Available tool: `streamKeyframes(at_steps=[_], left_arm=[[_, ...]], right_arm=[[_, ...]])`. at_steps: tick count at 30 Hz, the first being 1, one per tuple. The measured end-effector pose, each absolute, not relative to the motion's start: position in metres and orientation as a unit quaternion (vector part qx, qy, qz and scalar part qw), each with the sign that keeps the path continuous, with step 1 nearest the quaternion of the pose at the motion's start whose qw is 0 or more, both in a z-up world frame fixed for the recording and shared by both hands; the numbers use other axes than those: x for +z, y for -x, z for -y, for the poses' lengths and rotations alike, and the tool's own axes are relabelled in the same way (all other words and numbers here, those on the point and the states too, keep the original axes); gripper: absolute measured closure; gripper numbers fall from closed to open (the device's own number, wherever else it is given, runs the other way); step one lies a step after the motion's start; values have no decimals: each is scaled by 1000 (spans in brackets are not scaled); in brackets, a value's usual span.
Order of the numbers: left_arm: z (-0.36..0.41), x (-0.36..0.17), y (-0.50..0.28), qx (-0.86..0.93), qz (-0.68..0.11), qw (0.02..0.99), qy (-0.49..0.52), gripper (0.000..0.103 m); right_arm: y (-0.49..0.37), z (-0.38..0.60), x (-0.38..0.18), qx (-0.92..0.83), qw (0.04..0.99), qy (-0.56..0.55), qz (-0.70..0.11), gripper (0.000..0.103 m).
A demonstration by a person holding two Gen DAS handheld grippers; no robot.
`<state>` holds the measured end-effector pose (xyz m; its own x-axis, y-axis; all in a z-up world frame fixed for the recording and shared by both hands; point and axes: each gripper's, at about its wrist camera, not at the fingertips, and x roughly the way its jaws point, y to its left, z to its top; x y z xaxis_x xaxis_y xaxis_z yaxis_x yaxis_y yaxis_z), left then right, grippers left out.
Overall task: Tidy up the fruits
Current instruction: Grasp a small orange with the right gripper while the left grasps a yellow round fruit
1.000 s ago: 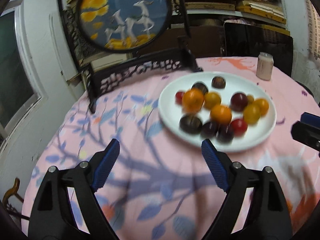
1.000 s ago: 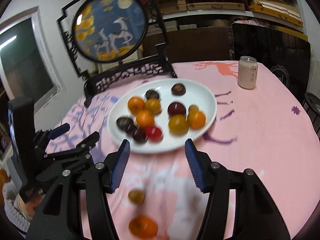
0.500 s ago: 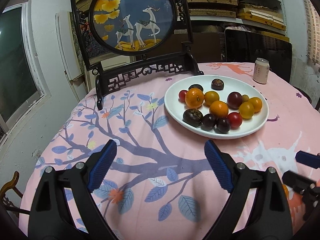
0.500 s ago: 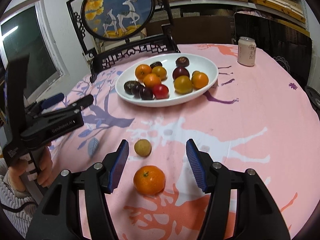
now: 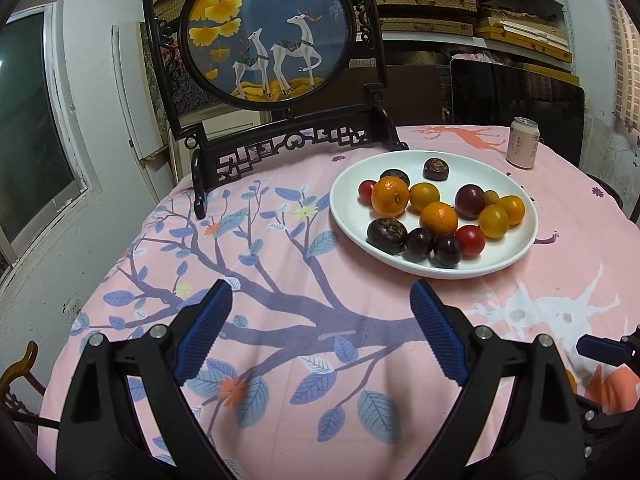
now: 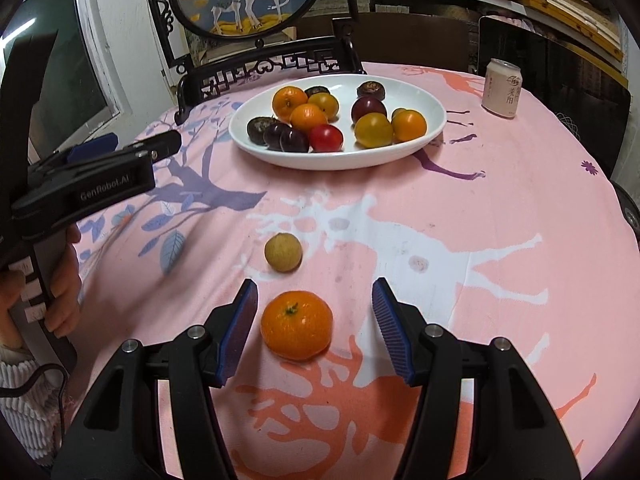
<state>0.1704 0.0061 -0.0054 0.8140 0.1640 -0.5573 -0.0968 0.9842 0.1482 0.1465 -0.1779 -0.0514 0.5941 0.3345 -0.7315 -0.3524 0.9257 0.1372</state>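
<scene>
A white plate (image 5: pixel 488 172) holds several fruits: oranges, yellow, red and dark purple ones. In the right wrist view the same plate (image 6: pixel 400 88) sits at the far middle of the table. Nearer, a loose orange (image 6: pixel 296 324) lies on the pink cloth between the fingers of my right gripper (image 6: pixel 315 286), which is open with gaps on both sides. A small tan fruit (image 6: pixel 283 252) lies just beyond it. My left gripper (image 5: pixel 320 292) hovers over the tree print short of the plate; its jaws are opening, with nothing between them.
A drink can (image 6: pixel 502 88) stands at the far right of the table. A dark carved stand with a round deer picture (image 5: pixel 272 40) rises behind the plate. A hand holds the left gripper's handle (image 6: pixel 60 292) at the left edge. Shelves and a window line the walls.
My right gripper has come down and nearer, so the orange now lies between its fingers. The left gripper's jaws have spread a little wider.
</scene>
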Motion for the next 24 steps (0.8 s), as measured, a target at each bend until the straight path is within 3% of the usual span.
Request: streamKeyframes(at_steps=[22, 24], left_arm=[[-7, -16, -179, 55, -337, 939, -42, 7], [-4, -17, -179, 53, -338, 939, -48, 7]], right_arm=[[-143, 175, -61, 202, 885, 13, -419, 43], [-144, 174, -62, 204, 883, 11, -422, 50]])
